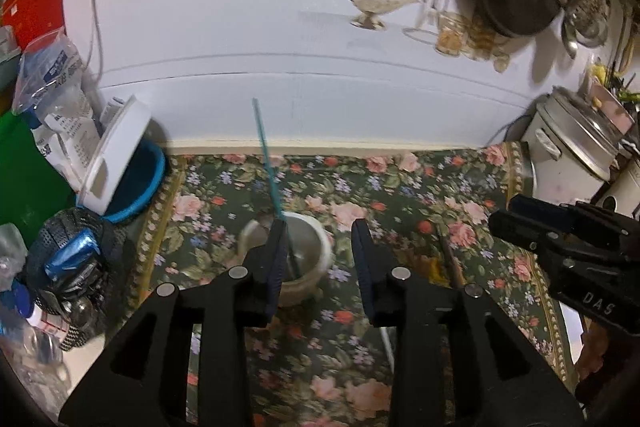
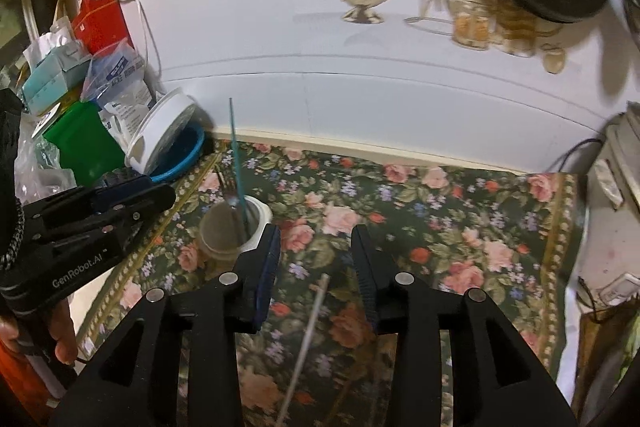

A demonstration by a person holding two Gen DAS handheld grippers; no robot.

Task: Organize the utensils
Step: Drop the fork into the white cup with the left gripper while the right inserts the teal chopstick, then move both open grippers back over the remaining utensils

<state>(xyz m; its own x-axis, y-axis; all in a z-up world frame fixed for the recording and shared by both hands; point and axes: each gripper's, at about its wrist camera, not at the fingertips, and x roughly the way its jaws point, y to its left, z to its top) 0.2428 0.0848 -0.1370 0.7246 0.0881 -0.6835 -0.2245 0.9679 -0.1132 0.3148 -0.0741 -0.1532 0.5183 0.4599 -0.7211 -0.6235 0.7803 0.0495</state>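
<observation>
Nearest the cameras, the left gripper (image 1: 320,259) and right gripper (image 2: 316,259) both stand parted and empty above the floral cloth (image 2: 440,227). Beyond them, the cup (image 2: 236,227) holds a tall teal stick (image 2: 236,155) that a passing finger could catch, tipping the cup; a pale utensil (image 2: 308,339) remains on the cloth.

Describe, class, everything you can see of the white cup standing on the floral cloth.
The white cup is a short, round, thick-walled holder, ceramic by its look, with a dull grey inside. It stands upright on the floral cloth, near the left end by the wall. A thin teal stick leans out of it, rising well above the rim, and a metal utensil seems to sit inside too, blurred. Neither pair of tongs touches it.
</observation>
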